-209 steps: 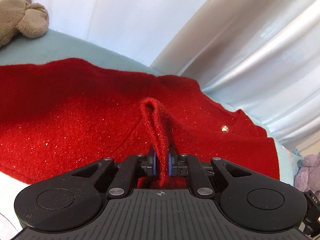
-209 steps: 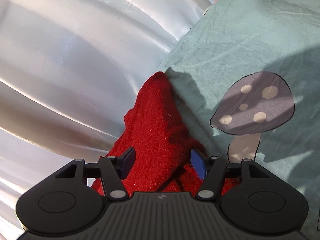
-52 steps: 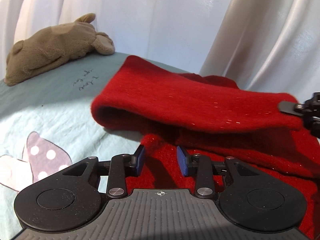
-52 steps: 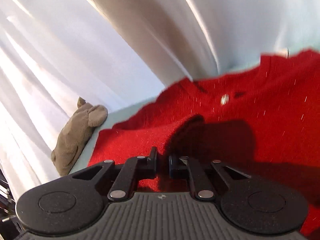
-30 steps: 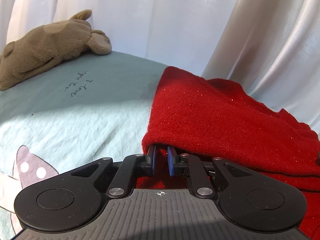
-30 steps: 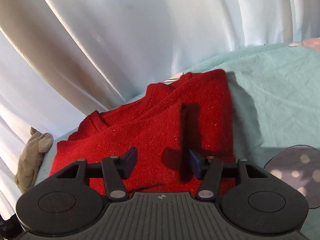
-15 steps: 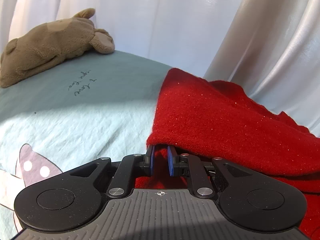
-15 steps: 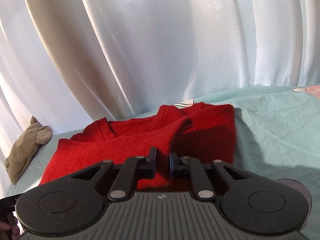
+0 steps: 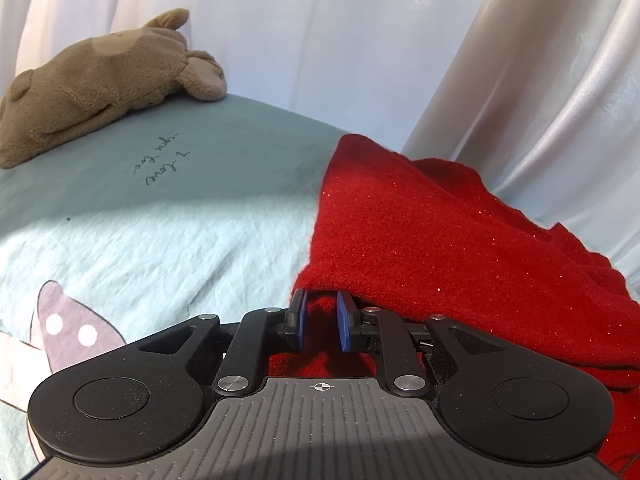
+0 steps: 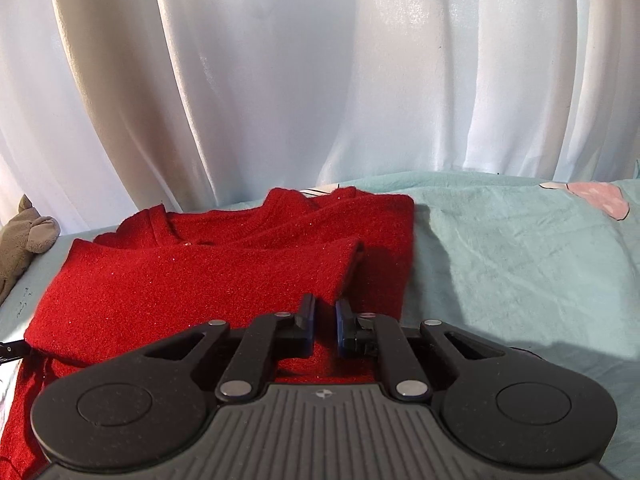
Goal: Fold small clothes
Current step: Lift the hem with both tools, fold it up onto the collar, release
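Note:
A red sparkly knit sweater (image 9: 440,232) lies partly folded on the pale green sheet, a folded layer draped over the lower one. My left gripper (image 9: 320,318) sits at the sweater's left near corner, jaws a small gap apart, with red fabric between and under the blue pads; the folded layer hides the fingertips. In the right wrist view the sweater (image 10: 200,276) spreads left of centre. My right gripper (image 10: 324,320) rests at its near right corner, jaws narrowly apart around the fabric edge.
A brown plush toy (image 9: 100,80) lies at the back left of the bed and shows in the right wrist view (image 10: 24,240) at the far left. White curtains (image 10: 320,80) hang behind. The sheet (image 9: 120,248) carries mushroom prints (image 9: 68,332) and handwriting.
Both grippers' jaws have opened slightly from their closed hold on the sweater. The right gripper has drawn back a little, and the folded layer lies flatter.

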The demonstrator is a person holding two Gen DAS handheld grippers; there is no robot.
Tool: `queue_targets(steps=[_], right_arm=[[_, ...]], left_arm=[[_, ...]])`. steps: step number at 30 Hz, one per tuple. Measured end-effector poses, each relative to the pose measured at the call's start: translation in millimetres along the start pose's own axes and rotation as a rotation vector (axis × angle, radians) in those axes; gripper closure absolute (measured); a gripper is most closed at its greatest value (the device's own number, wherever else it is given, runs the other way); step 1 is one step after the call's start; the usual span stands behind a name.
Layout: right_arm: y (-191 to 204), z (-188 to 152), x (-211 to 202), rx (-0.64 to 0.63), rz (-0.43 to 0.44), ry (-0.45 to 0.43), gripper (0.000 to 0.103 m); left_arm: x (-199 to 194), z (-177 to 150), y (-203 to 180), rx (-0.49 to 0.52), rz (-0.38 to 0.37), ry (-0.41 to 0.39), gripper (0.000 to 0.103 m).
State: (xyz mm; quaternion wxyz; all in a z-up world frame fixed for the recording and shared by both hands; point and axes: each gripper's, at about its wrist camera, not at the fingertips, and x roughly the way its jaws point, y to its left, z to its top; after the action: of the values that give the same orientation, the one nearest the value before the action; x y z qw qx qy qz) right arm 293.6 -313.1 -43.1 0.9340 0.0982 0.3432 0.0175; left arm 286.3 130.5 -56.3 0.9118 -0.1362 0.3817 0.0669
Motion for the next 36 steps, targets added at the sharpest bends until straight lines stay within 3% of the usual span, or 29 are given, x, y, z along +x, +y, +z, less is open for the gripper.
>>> queue_targets(steps=[7, 9, 11, 12, 13, 15, 18, 20, 27, 29, 30, 31, 36], right_arm=[[-0.6, -1.6, -5.8, -0.005, -0.036, 0.012, 0.097], [-2.3, -1.4, -11.9, 0.018, -0.072, 0.011, 0.096], [-8.1, -2.8, -21.5, 0.091, -0.054, 0.004, 0.094], [-11.4, -4.4, -26.8, 0.141, -0.019, 0.003, 0.087], [-15.7, -7.1, -31.6, 0.205, 0.023, 0.002, 0.071], [-24.8, -14.8, -35.8, 0.354, 0.129, 0.008, 0.058], [-32.1, -28.2, -26.2, 0.525, 0.271, 0.048, 0.058], [-30.4, -35.9, -14.7, 0.580, 0.282, 0.085, 0.058], [-34.4, -46.0, 17.0, 0.740, 0.294, 0.089, 0.058], [-30.2, -43.7, 20.8, 0.727, 0.290, 0.092, 0.069], [-27.1, -41.3, 21.5, 0.699, 0.285, 0.095, 0.088], [-24.1, -39.0, 21.6, 0.671, 0.275, 0.100, 0.095], [-17.5, -34.4, 2.4, 0.588, 0.259, 0.045, 0.095]], left_arm=[[-16.8, 3.1, -1.0, -0.032, -0.038, -0.031, 0.082], [-25.8, 4.9, -0.1, -0.040, -0.068, -0.050, 0.075], [-30.2, 6.3, 0.0, -0.049, -0.105, -0.048, 0.069], [-29.9, 6.8, -0.1, -0.061, -0.133, -0.035, 0.068], [-28.2, 6.8, -0.2, -0.074, -0.159, -0.021, 0.068], [-21.5, 5.7, -1.3, -0.107, -0.207, 0.018, 0.068], [-9.6, 2.3, -4.6, -0.161, -0.286, 0.079, 0.068], [-2.9, -0.1, -7.7, -0.182, -0.334, 0.099, 0.068], [23.8, -1.7, -8.8, -0.265, -0.376, 0.157, 0.068], [26.8, -1.2, -7.9, -0.280, -0.370, 0.153, 0.069], [27.5, -0.4, -7.0, -0.285, -0.369, 0.151, 0.070], [27.3, -0.1, -6.8, -0.286, -0.369, 0.149, 0.072], [21.0, 1.4, -1.0, -0.290, -0.364, 0.140, 0.086]])
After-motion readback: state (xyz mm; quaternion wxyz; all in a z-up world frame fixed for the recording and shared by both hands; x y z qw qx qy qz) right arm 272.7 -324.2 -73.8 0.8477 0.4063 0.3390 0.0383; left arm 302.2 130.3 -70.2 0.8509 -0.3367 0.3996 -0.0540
